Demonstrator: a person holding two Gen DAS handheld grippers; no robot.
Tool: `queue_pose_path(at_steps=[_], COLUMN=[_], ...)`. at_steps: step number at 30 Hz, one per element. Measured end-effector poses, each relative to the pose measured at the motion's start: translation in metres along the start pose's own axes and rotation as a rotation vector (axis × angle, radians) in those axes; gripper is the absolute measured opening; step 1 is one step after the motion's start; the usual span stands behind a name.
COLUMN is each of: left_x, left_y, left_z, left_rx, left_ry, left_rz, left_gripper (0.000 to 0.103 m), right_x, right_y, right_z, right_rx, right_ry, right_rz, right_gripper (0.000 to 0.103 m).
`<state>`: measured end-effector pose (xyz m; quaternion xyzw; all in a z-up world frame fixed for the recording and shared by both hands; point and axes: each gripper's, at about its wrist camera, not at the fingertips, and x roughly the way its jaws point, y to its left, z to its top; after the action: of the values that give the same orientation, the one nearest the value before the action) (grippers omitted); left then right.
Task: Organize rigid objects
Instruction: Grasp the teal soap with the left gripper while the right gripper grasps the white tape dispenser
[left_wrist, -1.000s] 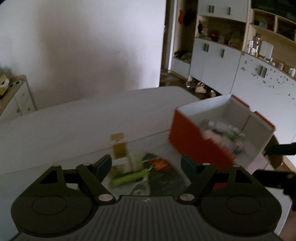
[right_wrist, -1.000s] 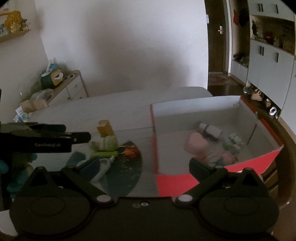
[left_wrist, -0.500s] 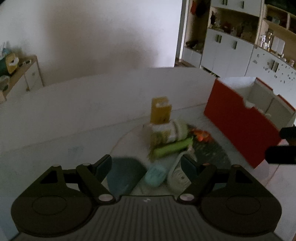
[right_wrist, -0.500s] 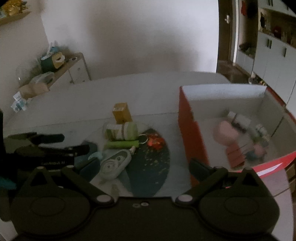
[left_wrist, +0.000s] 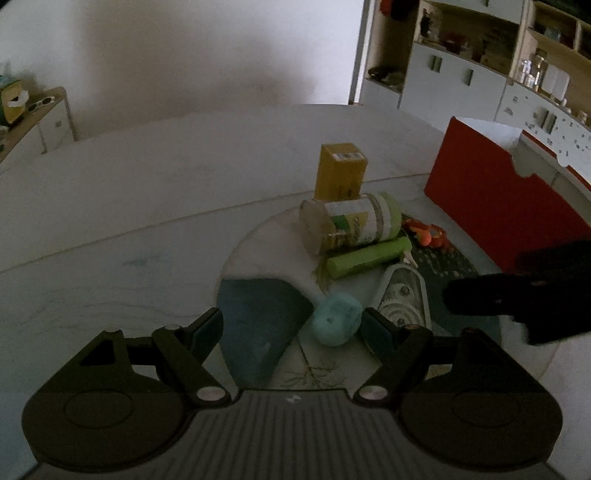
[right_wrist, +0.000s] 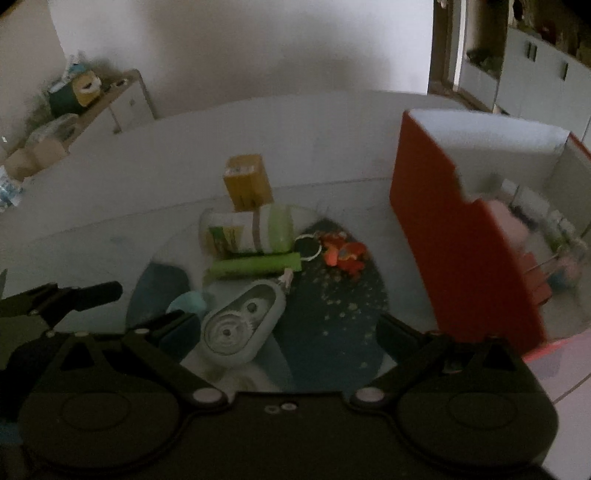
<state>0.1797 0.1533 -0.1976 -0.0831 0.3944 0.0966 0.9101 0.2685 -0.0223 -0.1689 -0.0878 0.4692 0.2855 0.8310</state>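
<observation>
Red cardboard box (right_wrist: 461, 236) stands at our right, open-topped, small items inside. White table (left_wrist: 147, 192) stretches bare to the left and far side, plenty of room there. Round mat (right_wrist: 332, 295) carries the clutter: yellow carton (left_wrist: 341, 171) upright at the back, green-lidded jar (left_wrist: 351, 221) on its side touching it, green tube (left_wrist: 369, 256) just in front. Our left gripper (left_wrist: 295, 330) hangs with jaws wide apart, the teal lump (left_wrist: 336, 323) lying between them near the right finger, untouched. Our right gripper (right_wrist: 284, 332) is spread too, the grey tape dispenser (right_wrist: 242, 325) between its fingers, nearer the left one.
</observation>
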Motion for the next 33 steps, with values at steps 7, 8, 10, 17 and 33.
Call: queue_pose_path(at_steps=[7, 8, 10, 17, 33], left_x=[0.01, 0.011, 0.013, 0.017, 0.021], left_y=[0.001, 0.001, 0.0, 0.001, -0.005], left_z=[0.0, 0.0, 0.001, 0.002, 0.002], left_rx=[0.003, 0.005, 0.017, 0.014, 0.075], left_ry=[0.01, 0.008, 0.004, 0.007, 0.0], left_rz=[-0.007, -0.007, -0.008, -0.01, 0.025], left_gripper=[0.082, 0.082, 0.082, 0.081, 0.06], right_x=[0.026, 0.03, 0.036, 0.055, 0.05], right_y=[0.004, 0.006, 0.008, 0.015, 0.021], right_z=[0.01, 0.012, 0.015, 0.02, 0.009], right_rx=[0.058, 0.063, 0.07, 0.09, -0.012], right_ry=[0.039, 0.042, 0.049, 0.092, 0.104], right_rz=[-0.036, -0.041, -0.05, -0.083, -0.131], right_gripper=[0.099, 0.098, 0.097, 0.086, 0.053])
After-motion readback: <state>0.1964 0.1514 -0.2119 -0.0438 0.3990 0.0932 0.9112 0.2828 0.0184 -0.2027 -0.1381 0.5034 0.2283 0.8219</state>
